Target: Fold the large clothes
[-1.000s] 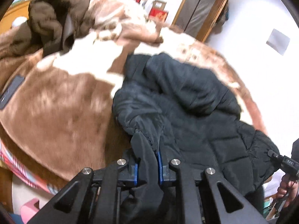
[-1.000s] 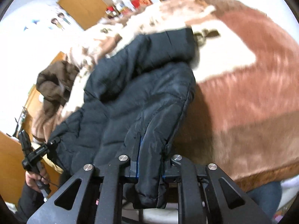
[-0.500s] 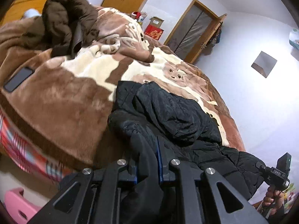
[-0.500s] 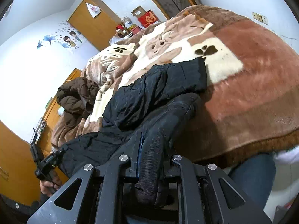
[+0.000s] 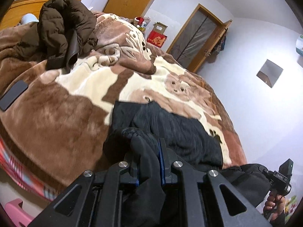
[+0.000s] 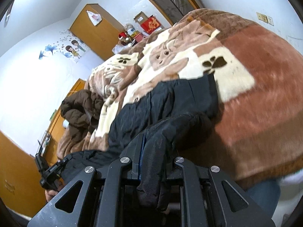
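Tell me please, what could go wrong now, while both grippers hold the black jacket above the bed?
1. Each grip is a thin pinch: the left gripper and right gripper clamp only an edge of the black jacket, so the padded fabric may slip out.
2. The jacket's far part lies on the plush blanket; pulling could drag and bunch it.

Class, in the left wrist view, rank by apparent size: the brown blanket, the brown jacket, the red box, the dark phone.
1. brown blanket
2. brown jacket
3. and 4. dark phone and red box: look alike; the box lies farther away, so unranked.
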Action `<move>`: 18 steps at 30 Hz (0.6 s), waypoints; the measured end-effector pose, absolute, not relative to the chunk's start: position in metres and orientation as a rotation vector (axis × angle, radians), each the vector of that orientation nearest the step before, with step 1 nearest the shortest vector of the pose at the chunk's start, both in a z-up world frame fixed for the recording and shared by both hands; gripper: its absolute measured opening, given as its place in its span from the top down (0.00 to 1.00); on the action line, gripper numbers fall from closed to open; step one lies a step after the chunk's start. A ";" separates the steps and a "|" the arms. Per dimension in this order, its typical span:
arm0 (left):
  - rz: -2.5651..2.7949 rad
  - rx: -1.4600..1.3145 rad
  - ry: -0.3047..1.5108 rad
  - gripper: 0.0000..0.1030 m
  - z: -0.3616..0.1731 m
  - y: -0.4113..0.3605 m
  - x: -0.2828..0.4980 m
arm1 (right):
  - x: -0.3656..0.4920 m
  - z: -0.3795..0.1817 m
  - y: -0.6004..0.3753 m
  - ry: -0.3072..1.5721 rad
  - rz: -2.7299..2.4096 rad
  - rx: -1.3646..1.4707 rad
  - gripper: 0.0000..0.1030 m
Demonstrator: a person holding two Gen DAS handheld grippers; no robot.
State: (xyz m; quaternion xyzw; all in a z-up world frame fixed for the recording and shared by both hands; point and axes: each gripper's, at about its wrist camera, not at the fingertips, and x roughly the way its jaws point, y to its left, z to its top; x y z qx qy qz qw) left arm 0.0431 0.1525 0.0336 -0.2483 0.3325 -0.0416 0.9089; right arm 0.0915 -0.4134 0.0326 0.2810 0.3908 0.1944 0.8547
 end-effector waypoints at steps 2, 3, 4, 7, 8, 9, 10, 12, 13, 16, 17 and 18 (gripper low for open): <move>-0.076 -0.517 0.681 0.85 0.037 0.155 0.066 | 0.118 0.036 -0.414 0.812 0.403 0.606 0.85; -0.072 -0.515 0.681 0.85 0.038 0.156 0.078 | 0.131 0.037 -0.413 0.809 0.395 0.601 0.85; -0.067 -0.510 0.682 0.85 0.039 0.156 0.092 | 0.141 0.038 -0.412 0.810 0.387 0.596 0.85; -0.046 -0.498 0.701 0.85 0.035 0.158 0.134 | 0.179 0.037 -0.406 0.824 0.364 0.585 0.85; -0.039 -0.493 0.712 0.85 0.031 0.158 0.148 | 0.194 0.034 -0.403 0.834 0.351 0.579 0.85; -0.029 -0.485 0.726 0.85 0.027 0.158 0.163 | 0.212 0.030 -0.400 0.852 0.334 0.577 0.85; -0.016 -0.484 0.745 0.84 0.021 0.158 0.178 | 0.222 0.026 -0.399 0.864 0.325 0.576 0.85; 0.007 -0.479 0.787 0.84 0.006 0.158 0.208 | 0.253 0.012 -0.393 0.905 0.289 0.552 0.84; 0.021 -0.473 0.808 0.84 -0.001 0.156 0.220 | 0.263 0.005 -0.393 0.920 0.280 0.546 0.84; 0.055 -0.451 0.883 0.83 -0.031 0.151 0.256 | 0.301 -0.027 -0.389 1.004 0.238 0.543 0.82; 0.067 -0.450 0.908 0.83 -0.042 0.149 0.267 | 0.310 -0.038 -0.389 1.032 0.229 0.553 0.81; 0.072 -0.448 0.925 0.82 -0.050 0.148 0.275 | 0.318 -0.047 -0.389 1.054 0.223 0.563 0.80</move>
